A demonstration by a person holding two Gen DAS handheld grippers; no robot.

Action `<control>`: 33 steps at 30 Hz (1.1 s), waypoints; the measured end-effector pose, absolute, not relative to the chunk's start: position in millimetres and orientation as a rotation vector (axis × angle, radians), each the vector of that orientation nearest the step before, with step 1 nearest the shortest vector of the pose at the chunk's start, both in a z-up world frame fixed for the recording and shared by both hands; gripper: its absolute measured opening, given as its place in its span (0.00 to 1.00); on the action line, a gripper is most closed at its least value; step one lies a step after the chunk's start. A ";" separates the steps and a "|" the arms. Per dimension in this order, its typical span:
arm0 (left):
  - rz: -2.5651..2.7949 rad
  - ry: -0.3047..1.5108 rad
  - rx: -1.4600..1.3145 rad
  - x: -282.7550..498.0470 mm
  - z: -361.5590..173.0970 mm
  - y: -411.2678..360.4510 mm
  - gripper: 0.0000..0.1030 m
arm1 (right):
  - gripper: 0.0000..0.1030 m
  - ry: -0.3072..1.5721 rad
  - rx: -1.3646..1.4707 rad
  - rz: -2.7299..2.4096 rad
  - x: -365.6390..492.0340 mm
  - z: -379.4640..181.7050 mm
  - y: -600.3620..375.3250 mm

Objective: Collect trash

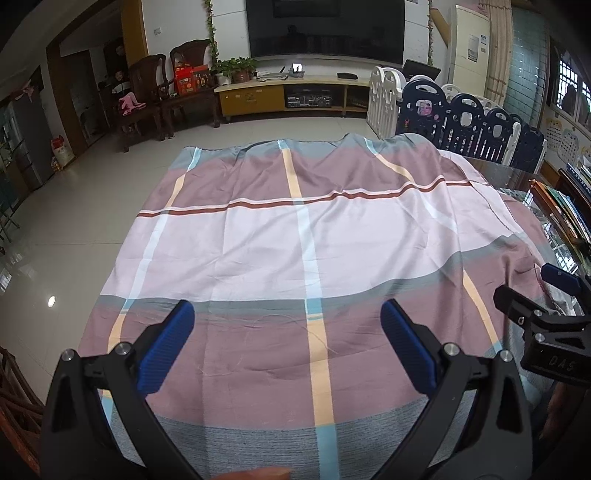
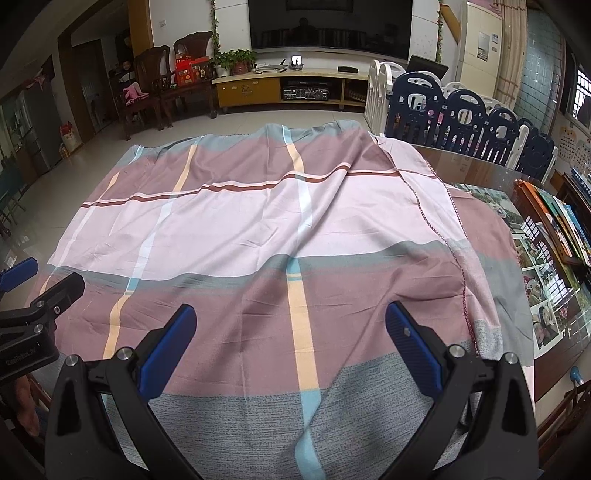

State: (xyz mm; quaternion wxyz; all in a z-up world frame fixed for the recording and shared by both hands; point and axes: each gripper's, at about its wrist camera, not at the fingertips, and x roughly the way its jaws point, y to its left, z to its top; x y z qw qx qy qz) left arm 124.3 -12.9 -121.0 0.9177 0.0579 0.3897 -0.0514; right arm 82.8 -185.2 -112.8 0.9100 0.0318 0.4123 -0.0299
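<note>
Jaws of both grippers, left [image 1: 286, 332] and right [image 2: 290, 336], are gaping wide, gripping nothing. They are hovering over the table's near edge. A plaid cloth [image 1: 280, 236] is covering the table [image 2: 480, 168].

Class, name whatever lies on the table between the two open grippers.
Only the striped cloth; both wrist views show nothing else between left gripper and right gripper.

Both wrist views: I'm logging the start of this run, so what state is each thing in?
left gripper: open, holding nothing
right gripper: open, holding nothing
checked cloth: spread over the table, wrinkled, its right edge folded back
television: off, screen dark
glass tabletop: partly uncovered at right
</note>
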 end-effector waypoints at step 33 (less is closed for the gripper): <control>-0.142 0.806 0.114 120.6 -123.0 -17.9 0.97 | 0.97 0.849 0.054 -0.063 81.4 -116.5 -184.0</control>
